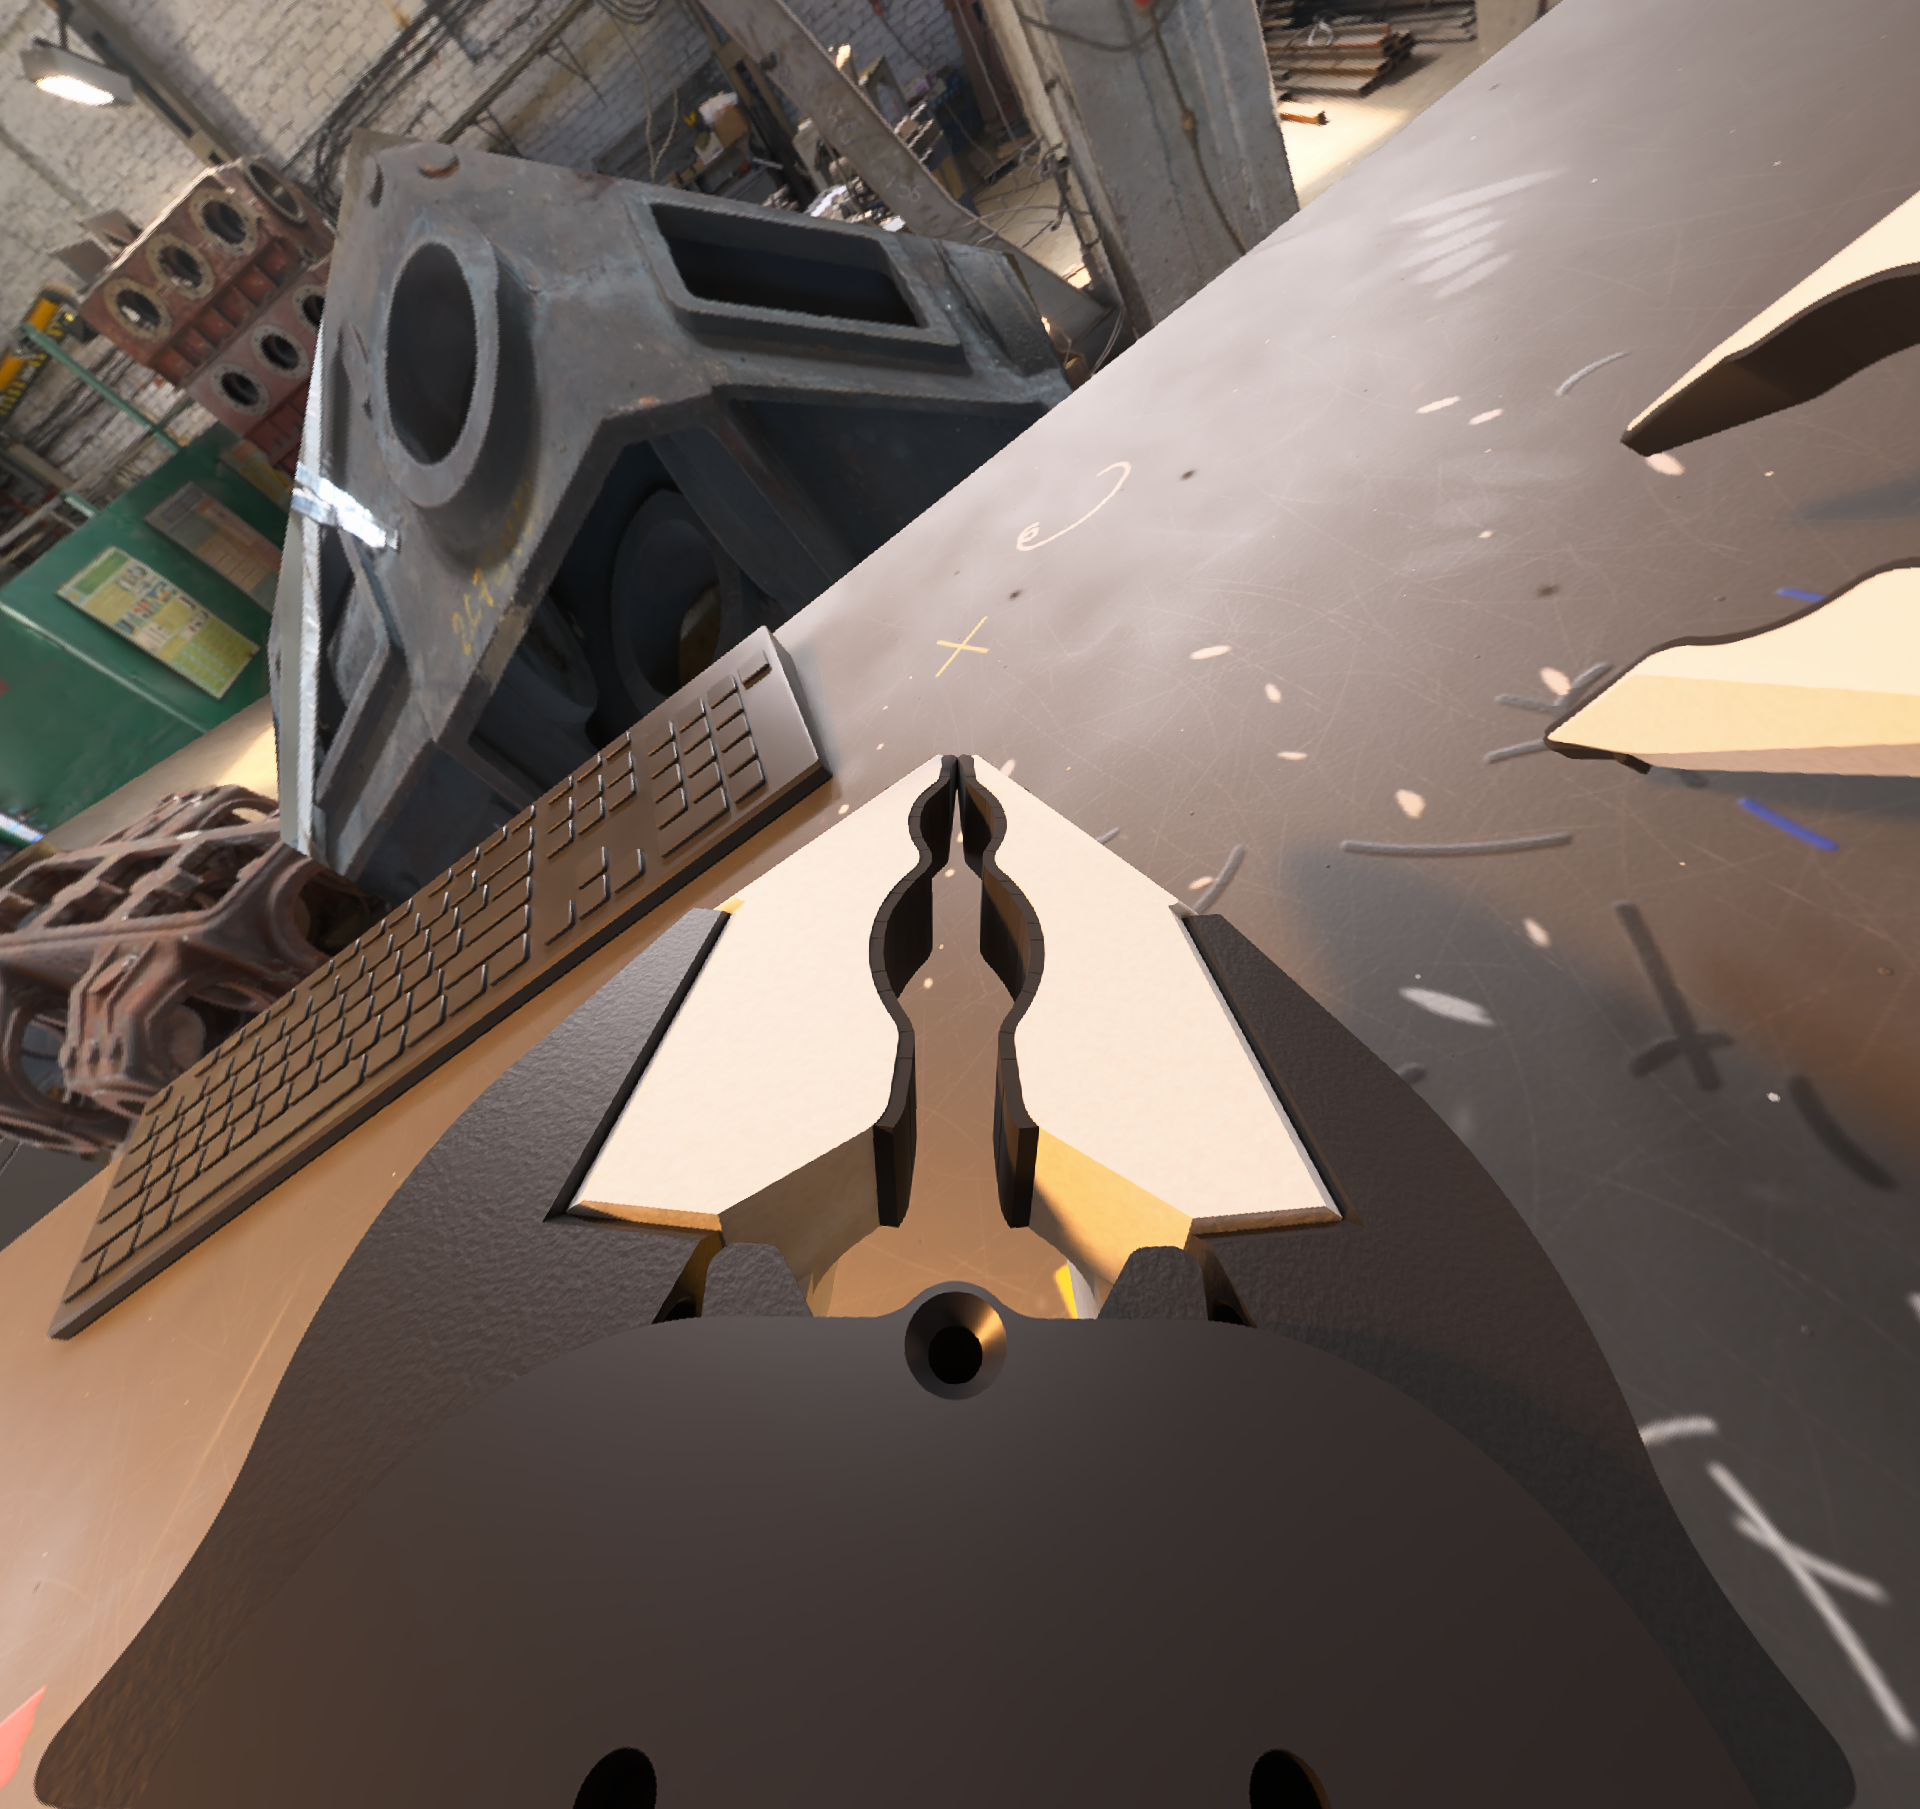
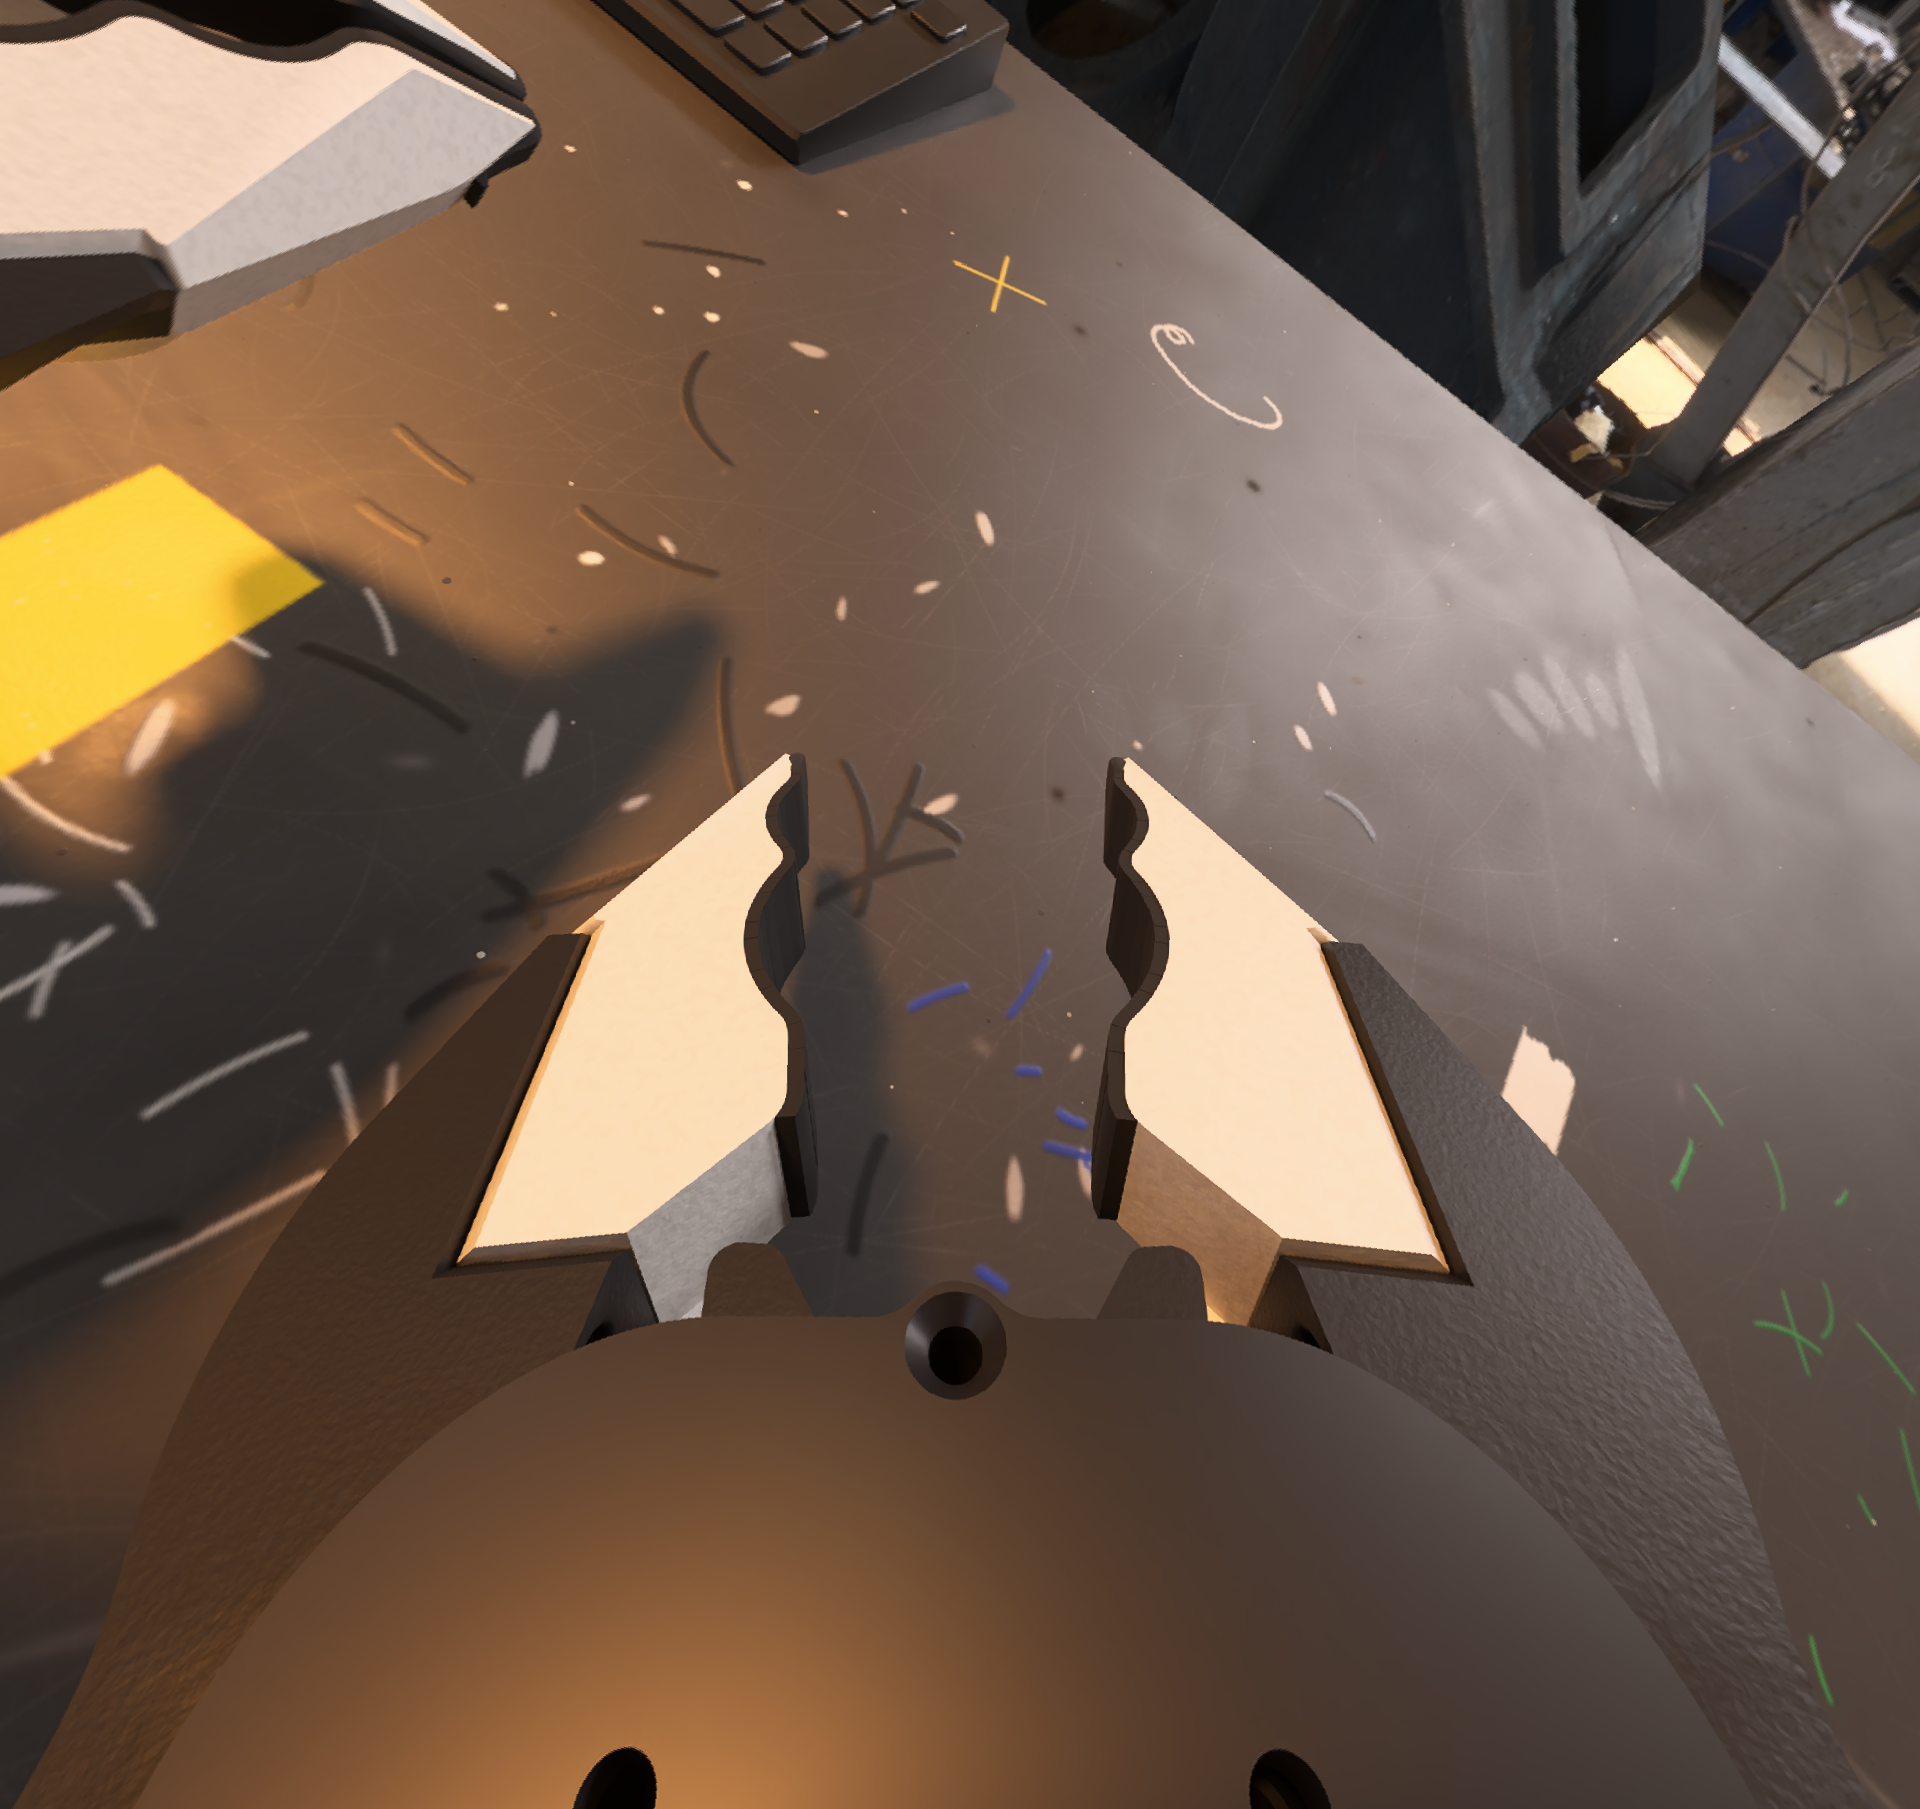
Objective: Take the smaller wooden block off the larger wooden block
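Scratched table (image 2: 1351,616), keyboard (image 2: 790,3) cut off, blocks seemingly unseen

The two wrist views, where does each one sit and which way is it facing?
Left wrist view: on the left gripper, looking along its shut fingers across the table toward the keyboard; the right gripper shows at right.
Right wrist view: on the right gripper, fingers apart, angled down at the table; the left gripper shows top left.
Shared: keyboard, yellow cross mark, each other's gripper. No wooden blocks in either.
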You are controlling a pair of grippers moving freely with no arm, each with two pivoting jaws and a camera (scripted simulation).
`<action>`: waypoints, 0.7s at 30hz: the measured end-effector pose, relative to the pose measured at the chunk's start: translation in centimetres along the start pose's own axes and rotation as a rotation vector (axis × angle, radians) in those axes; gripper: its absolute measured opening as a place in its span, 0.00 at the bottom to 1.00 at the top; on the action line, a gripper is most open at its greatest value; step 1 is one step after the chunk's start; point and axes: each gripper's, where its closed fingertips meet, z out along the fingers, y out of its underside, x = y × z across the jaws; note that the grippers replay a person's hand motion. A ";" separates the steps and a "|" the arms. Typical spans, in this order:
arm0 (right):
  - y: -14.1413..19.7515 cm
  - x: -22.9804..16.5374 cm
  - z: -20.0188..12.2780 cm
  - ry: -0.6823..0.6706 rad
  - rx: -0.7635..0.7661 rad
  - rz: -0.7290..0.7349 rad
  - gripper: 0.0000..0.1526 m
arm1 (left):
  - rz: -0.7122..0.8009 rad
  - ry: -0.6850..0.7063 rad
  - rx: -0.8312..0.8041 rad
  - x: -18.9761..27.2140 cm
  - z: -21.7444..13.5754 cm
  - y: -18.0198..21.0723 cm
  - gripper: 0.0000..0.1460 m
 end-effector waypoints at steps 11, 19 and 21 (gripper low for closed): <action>0.2 -0.4 0.1 -0.033 -0.019 0.019 0.39 | 0.017 -0.025 -0.003 -0.1 0.0 0.0 0.00; 0.4 -0.8 0.3 -0.045 -0.038 0.003 0.40 | 0.026 -0.025 -0.004 0.0 0.0 0.0 0.00; 0.5 -0.8 0.3 -0.043 -0.043 -0.005 0.40 | 0.027 -0.024 -0.005 0.0 0.1 0.0 0.00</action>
